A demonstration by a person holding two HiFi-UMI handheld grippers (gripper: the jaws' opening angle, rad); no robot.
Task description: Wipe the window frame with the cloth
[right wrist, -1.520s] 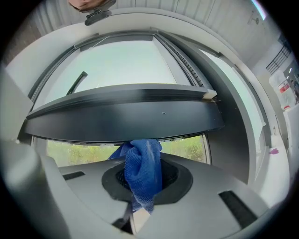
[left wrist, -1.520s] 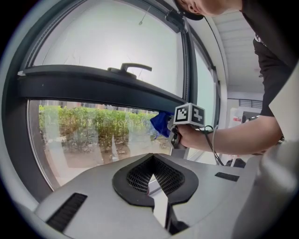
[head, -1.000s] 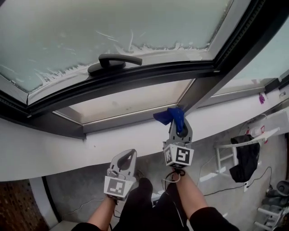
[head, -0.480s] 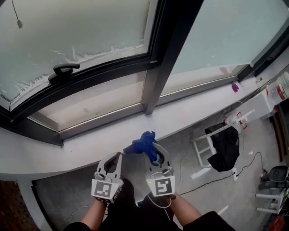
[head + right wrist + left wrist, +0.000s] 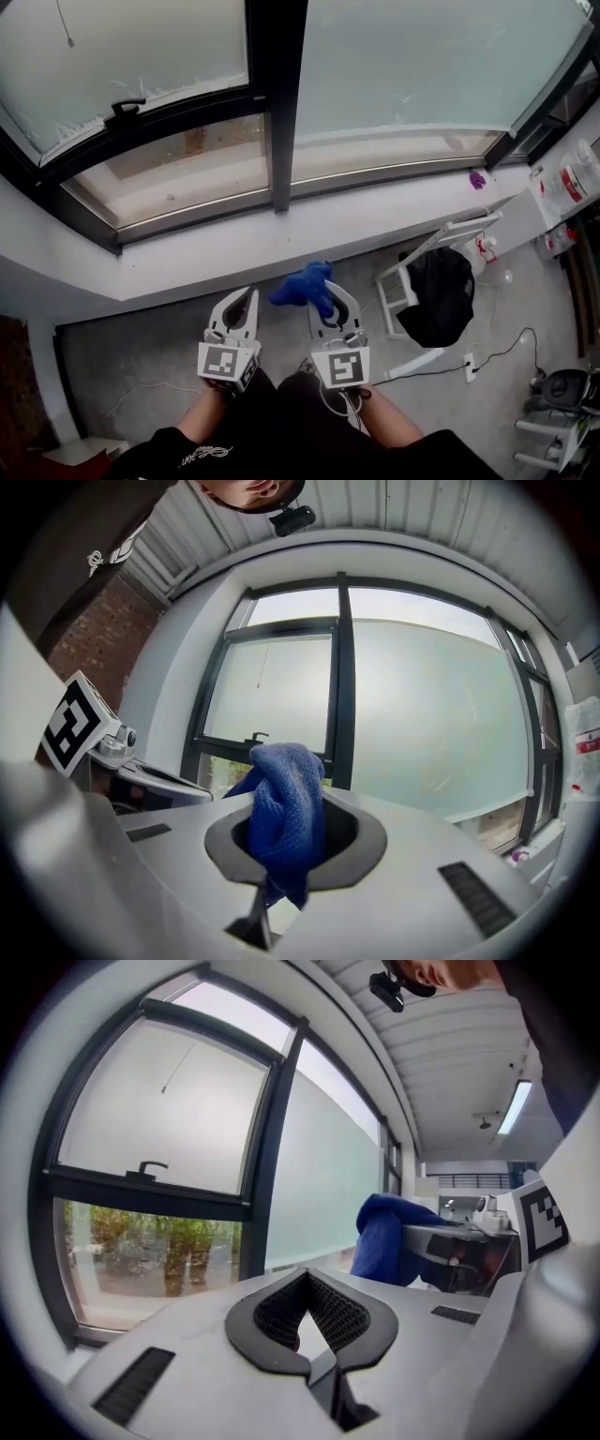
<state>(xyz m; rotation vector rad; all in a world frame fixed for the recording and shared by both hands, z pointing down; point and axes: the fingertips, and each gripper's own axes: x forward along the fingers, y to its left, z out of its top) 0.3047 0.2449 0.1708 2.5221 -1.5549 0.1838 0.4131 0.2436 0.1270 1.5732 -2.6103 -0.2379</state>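
Note:
The dark window frame (image 5: pixel 275 103) has a vertical post between frosted panes, with a black handle (image 5: pixel 125 109) on the left sash. Both grippers are held low near my body, well back from the frame and the white sill (image 5: pixel 216 258). My right gripper (image 5: pixel 325 292) is shut on a bunched blue cloth (image 5: pixel 305 284), which sticks out past its jaws; the cloth (image 5: pixel 286 822) fills the right gripper (image 5: pixel 281 855) view's centre. My left gripper (image 5: pixel 241 298) is shut with nothing in it. From the left gripper (image 5: pixel 312 1340) view the cloth (image 5: pixel 384 1237) shows at the right.
A white rack draped with a black garment (image 5: pixel 436 295) stands on the floor to the right, with cables (image 5: pixel 497 352) trailing nearby. A small purple item (image 5: pixel 477 178) lies on the sill's right end. Bottles (image 5: pixel 574 183) stand at the far right.
Both grippers have drawn back and down from the window frame toward my body. The cloth has left the frame's corner, and the head view has swung right along the window.

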